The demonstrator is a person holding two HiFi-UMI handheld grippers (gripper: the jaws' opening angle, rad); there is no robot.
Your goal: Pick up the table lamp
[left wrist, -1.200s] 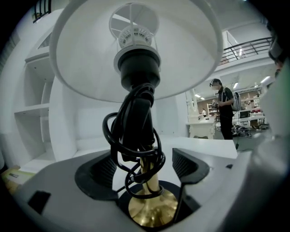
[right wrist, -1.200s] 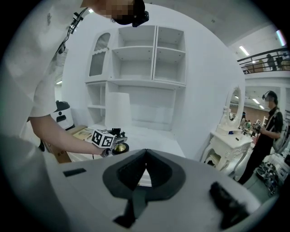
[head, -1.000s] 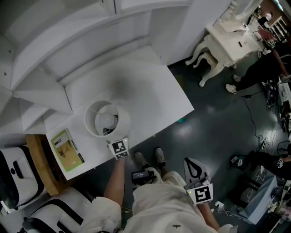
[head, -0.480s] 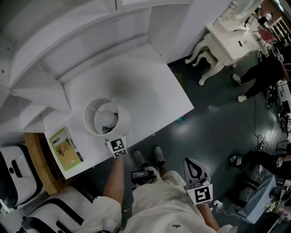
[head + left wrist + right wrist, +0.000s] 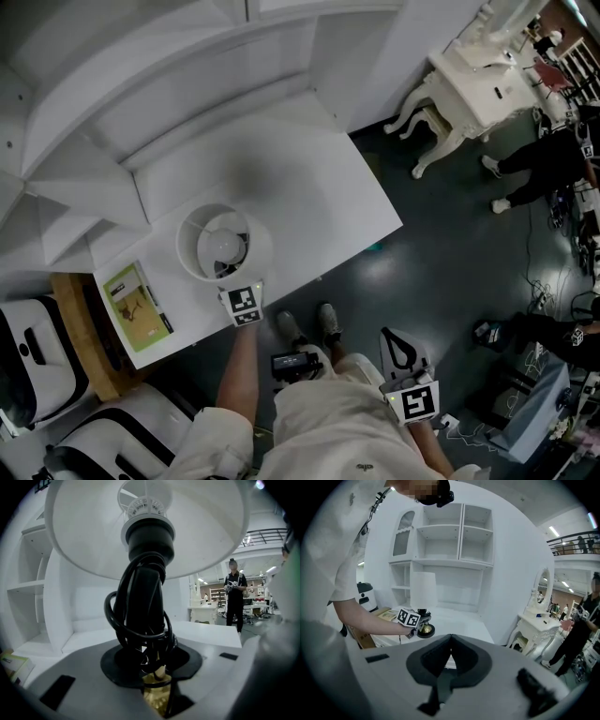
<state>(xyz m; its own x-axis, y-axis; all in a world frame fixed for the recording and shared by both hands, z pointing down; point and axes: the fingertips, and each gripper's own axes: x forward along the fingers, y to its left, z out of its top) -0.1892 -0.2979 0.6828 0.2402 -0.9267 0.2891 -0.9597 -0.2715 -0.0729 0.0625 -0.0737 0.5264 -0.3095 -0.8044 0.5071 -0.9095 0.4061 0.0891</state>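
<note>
The table lamp [image 5: 223,246] stands near the front edge of the white table [image 5: 309,197]; from above I see into its round white shade. In the left gripper view its shade [image 5: 145,527] fills the top, over a black stem wound with black cord [image 5: 143,602] and a brass foot [image 5: 157,688]. My left gripper [image 5: 232,278] has just been closing, and its jaws now press on that foot [image 5: 157,679]. My right gripper [image 5: 401,345] hangs shut and empty by the person's right hip, away from the table. From there the lamp [image 5: 423,590] appears far off.
A green booklet [image 5: 136,307] lies at the table's left end. White shelving [image 5: 112,94] rises behind the table. A white dressing table [image 5: 469,80] stands at the back right, with a person [image 5: 548,150] beside it. A brown box [image 5: 80,337] sits on the left floor.
The lamp and both grippers stay where they were. The person at the far right has stepped a little along the floor.
</note>
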